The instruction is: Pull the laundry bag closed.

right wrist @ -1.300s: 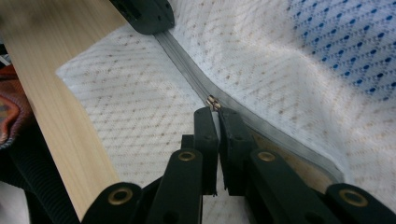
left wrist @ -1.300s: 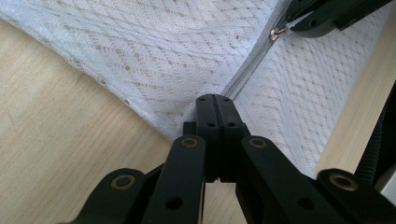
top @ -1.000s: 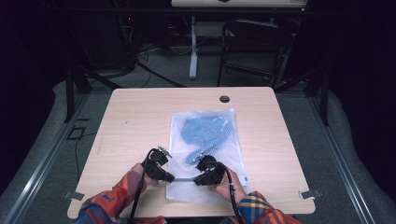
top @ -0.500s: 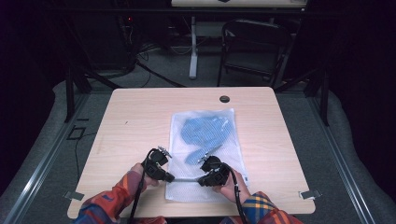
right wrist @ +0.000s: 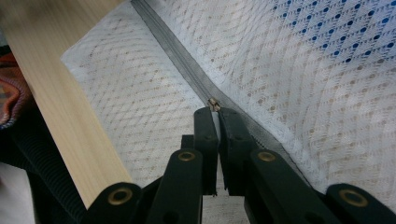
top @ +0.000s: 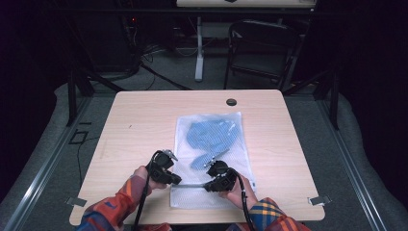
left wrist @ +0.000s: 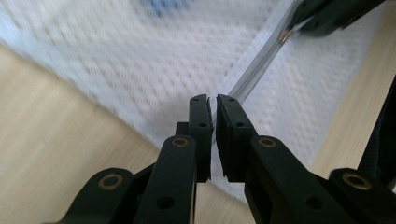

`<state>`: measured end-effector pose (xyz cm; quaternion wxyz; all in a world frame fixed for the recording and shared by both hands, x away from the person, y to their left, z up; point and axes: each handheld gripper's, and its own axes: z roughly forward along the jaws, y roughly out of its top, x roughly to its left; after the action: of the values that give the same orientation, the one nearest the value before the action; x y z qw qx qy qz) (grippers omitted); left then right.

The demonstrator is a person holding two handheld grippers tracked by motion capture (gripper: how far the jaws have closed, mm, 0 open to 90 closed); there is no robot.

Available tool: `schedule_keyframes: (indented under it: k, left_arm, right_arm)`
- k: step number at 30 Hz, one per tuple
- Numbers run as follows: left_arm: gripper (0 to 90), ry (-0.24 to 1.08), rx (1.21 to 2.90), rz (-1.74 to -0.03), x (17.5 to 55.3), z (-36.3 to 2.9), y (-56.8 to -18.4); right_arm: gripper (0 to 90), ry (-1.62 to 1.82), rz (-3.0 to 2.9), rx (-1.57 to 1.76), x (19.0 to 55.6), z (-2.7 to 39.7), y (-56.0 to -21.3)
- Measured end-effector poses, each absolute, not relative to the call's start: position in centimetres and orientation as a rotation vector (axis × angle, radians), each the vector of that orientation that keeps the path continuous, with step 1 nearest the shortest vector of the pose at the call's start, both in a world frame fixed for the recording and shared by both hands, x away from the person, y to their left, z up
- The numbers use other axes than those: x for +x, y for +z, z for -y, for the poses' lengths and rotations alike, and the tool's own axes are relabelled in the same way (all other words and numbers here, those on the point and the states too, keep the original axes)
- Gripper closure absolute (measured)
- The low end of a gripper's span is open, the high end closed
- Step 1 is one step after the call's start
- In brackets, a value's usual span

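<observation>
A white mesh zip bag [top: 211,144] lies flat on the wooden table [top: 144,120] with a blue garment [top: 211,134] inside it. A grey zipper [top: 193,184] runs across the bag's near end. My left gripper [top: 178,181] is shut on the bag's fabric at the zipper's left end, as its own view shows [left wrist: 212,99]. My right gripper [top: 208,185] is shut on the small metal zipper pull [right wrist: 214,103], its jaws pinching it over the grey zipper tape [right wrist: 177,51]. The left gripper view shows the right gripper [left wrist: 322,21] farther along the zipper [left wrist: 254,70].
The table's near edge [right wrist: 60,107] runs close behind the bag. A round cable hole [top: 231,102] sits at the table's far side. A dark chair [top: 260,48] and a desk leg [top: 198,53] stand beyond the table. Plaid sleeves [top: 110,211] enter from the bottom.
My right gripper has edged slightly to the right along the zipper. The left gripper has stayed put on the bag.
</observation>
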<state>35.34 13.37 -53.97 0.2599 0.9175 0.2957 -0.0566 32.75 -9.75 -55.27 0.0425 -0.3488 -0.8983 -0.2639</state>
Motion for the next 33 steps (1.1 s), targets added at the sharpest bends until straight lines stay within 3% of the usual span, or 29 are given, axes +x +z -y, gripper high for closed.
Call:
schedule_keyframes:
  k: [8,29,33]
  left_arm:
    - [85.1,-0.079,2.524,-0.630,34.7,-10.7,-53.9]
    - [77.7,-0.089,2.570,-0.622,34.8,-9.2,-55.6]
    - [80.3,-0.066,2.563,-0.618,34.6,-9.3,-55.7]
  right_arm:
    - [86.9,-0.795,2.750,-1.063,32.8,9.7,-55.4]
    - [86.9,-0.785,2.762,-1.053,32.9,9.5,-55.7]
    - [86.9,-0.797,2.760,-1.060,32.9,9.5,-55.8]
